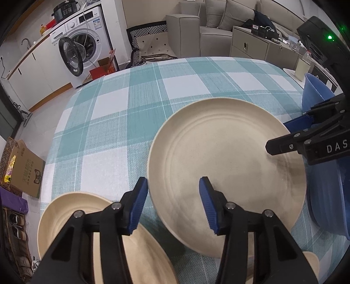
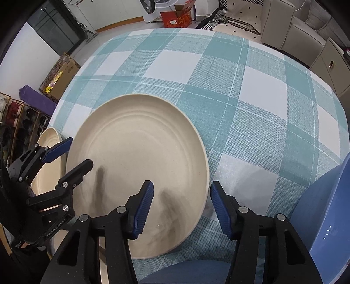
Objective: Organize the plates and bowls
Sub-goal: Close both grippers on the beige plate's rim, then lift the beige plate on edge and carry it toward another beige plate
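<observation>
A large cream plate (image 1: pixel 227 174) is seen lying flat on the tabletop (image 1: pixel 122 122), which is covered by a teal-and-white checked cloth. The plate's left rim is straddled by the left tongs (image 1: pixel 172 205), whose blue-padded fingers stand partly apart, one outside the rim and one over the plate's inner surface; whether the pads press on the rim cannot be told. The plate's right rim is bracketed in the same way by the right tongs (image 2: pixel 181 209), one finger being held over the plate and the other over the cloth, jaws half parted with no grip visible. A second cream plate (image 1: pixel 87 220) is found just beside the first, at the near left edge of the tabletop, partly hidden beneath the left tongs. A blue bowl (image 1: pixel 328 196) is placed close to the large plate on its right. A milky-white bottle (image 1: pixel 303 65) is set at the far right of the tabletop. Beyond it, a washing machine (image 1: pixel 81 41) with its door open, a grey sofa (image 1: pixel 218 19) and cardboard boxes (image 1: pixel 28 170) on the floor are shown.
</observation>
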